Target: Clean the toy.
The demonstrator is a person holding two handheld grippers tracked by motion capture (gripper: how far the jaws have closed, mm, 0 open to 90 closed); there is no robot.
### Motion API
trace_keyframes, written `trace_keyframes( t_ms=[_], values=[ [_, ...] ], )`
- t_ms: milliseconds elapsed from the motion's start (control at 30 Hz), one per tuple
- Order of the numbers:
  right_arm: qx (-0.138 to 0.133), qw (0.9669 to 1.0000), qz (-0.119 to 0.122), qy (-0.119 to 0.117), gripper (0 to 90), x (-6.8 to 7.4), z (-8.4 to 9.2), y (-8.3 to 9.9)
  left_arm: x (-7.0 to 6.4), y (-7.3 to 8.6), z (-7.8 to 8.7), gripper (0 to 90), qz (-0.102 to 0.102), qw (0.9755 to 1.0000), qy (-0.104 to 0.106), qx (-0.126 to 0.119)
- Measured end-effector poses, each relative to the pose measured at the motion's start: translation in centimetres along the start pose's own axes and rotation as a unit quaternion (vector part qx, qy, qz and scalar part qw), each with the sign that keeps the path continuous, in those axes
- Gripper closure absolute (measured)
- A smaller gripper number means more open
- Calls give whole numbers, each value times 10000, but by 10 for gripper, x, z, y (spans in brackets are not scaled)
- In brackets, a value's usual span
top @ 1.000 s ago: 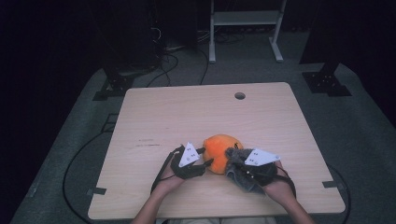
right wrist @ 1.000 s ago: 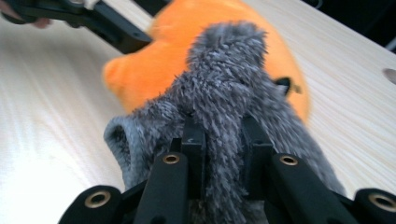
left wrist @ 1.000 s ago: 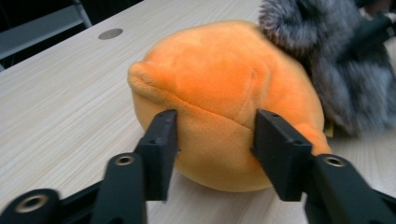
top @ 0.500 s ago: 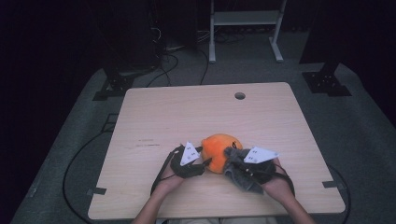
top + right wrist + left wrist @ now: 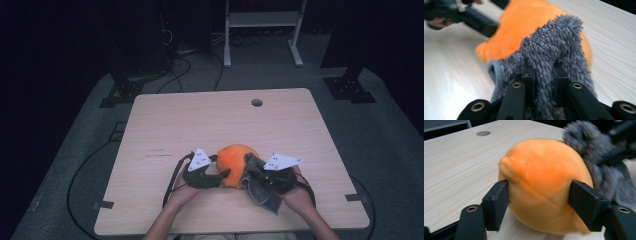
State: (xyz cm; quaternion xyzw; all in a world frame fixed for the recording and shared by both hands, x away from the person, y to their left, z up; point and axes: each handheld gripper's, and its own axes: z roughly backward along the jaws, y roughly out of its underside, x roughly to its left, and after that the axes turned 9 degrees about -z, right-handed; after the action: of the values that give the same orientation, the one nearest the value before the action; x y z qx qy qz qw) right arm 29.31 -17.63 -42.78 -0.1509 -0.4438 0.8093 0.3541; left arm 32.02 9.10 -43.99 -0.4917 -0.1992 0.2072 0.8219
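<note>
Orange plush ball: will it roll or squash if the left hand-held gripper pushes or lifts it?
The orange plush ball looks soft: its fuzzy surface shows creases, so it would probably squash rather than resist. Its rounded shape may let it roll on the smooth table, though the grey fuzzy cloth, pinched by the right hand-held gripper, lies against it and might drag. It is likely light.

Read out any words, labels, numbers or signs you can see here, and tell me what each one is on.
No text can be read.
Grey plate on the left gripper: small dark marks, too small to read.
Grey plate on the right gripper: the same.
Table: faint dark specks at its left, not legible.
</note>
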Motion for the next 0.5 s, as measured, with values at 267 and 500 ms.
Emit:
trace_keyframes(
  t_ms=[267,500],
  values=[
    [-23,10000,26,-82,755,1,-1,-2,-3,3,-6,351,-44,9992,-314,257],
    [194,9994,-221,191,756,-26,-2,8,-3,4,-7,371,-236,9985,-355,348]
  ],
)
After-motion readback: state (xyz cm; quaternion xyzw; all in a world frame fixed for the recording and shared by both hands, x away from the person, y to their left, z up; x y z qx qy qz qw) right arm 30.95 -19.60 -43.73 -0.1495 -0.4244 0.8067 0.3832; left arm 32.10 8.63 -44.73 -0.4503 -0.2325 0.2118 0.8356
